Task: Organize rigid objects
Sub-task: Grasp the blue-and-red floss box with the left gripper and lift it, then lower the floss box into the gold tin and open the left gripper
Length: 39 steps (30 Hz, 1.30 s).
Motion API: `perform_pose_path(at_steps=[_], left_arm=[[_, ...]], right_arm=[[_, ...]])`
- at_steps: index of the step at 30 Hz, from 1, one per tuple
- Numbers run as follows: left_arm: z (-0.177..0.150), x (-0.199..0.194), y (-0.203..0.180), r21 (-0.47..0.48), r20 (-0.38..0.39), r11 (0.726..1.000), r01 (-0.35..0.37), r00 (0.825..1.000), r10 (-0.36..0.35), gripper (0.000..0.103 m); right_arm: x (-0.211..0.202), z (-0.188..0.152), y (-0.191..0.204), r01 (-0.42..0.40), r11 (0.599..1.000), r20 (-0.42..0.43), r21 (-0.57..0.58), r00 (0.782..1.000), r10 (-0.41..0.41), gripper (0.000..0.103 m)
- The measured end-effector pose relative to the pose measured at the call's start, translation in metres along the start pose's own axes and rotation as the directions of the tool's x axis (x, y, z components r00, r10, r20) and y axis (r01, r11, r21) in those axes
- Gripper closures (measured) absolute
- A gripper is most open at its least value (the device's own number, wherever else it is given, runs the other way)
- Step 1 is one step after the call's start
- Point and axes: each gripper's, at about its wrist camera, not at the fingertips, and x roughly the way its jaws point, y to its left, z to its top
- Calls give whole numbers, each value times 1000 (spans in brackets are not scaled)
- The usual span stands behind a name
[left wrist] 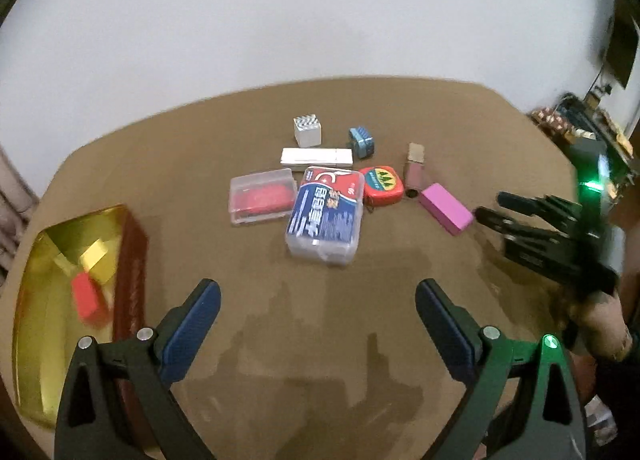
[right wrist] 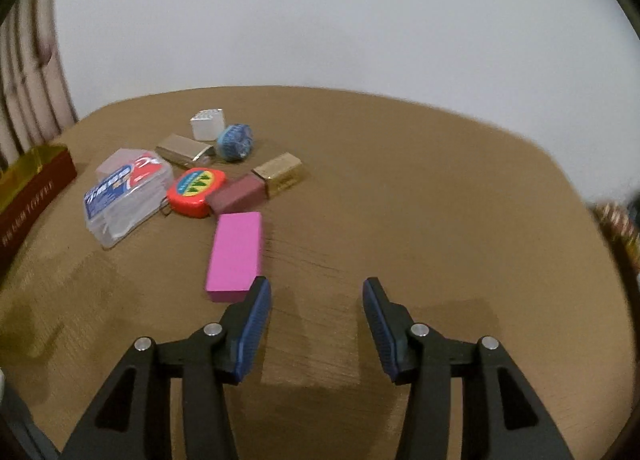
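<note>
Several small rigid objects lie clustered on a brown table (left wrist: 320, 340): a pink block (left wrist: 446, 208) (right wrist: 236, 256), a red tape measure (left wrist: 382, 185) (right wrist: 196, 191), a clear box with a blue label (left wrist: 326, 215) (right wrist: 126, 195), a clear case with red contents (left wrist: 262, 195), a white bar (left wrist: 316, 157), a white cube (left wrist: 307, 131) and a blue object (left wrist: 362, 141). A gold-lined box (left wrist: 68, 292) at left holds a red block (left wrist: 88, 300) and a gold block (left wrist: 98, 260). My left gripper (left wrist: 318, 292) is open and empty. My right gripper (right wrist: 316, 292) is open and empty, its left finger just beside the pink block.
A mauve bottle with a gold cap (right wrist: 260, 183) lies beside the tape measure. The right gripper also shows at the right edge of the left wrist view (left wrist: 490, 207). A white wall stands behind the table. Cluttered shelves (left wrist: 580, 127) are at far right.
</note>
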Motion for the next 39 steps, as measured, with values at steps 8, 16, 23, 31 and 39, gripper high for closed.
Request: perform_pose_path(at_steps=[8, 16, 23, 31, 39], left_arm=[[34, 56, 20, -54, -129, 995, 83, 988, -89, 9], [42, 85, 14, -10, -215, 994, 108, 971, -107, 14], [48, 109, 10, 11, -286, 990, 141, 949, -133, 45], [34, 96, 0, 62, -253, 988, 138, 960, -118, 46], [-9, 9, 9, -19, -178, 998, 55, 982, -58, 46]], right_arm=[[-14, -4, -11, -88, 995, 37, 52, 996, 86, 52], [-14, 0, -10, -125, 990, 49, 67, 991, 122, 51], [-13, -1, -10, -139, 988, 41, 72, 990, 137, 50], [-12, -4, -15, -145, 985, 31, 89, 989, 143, 50], [-12, -5, -15, -141, 986, 29, 93, 990, 139, 49]])
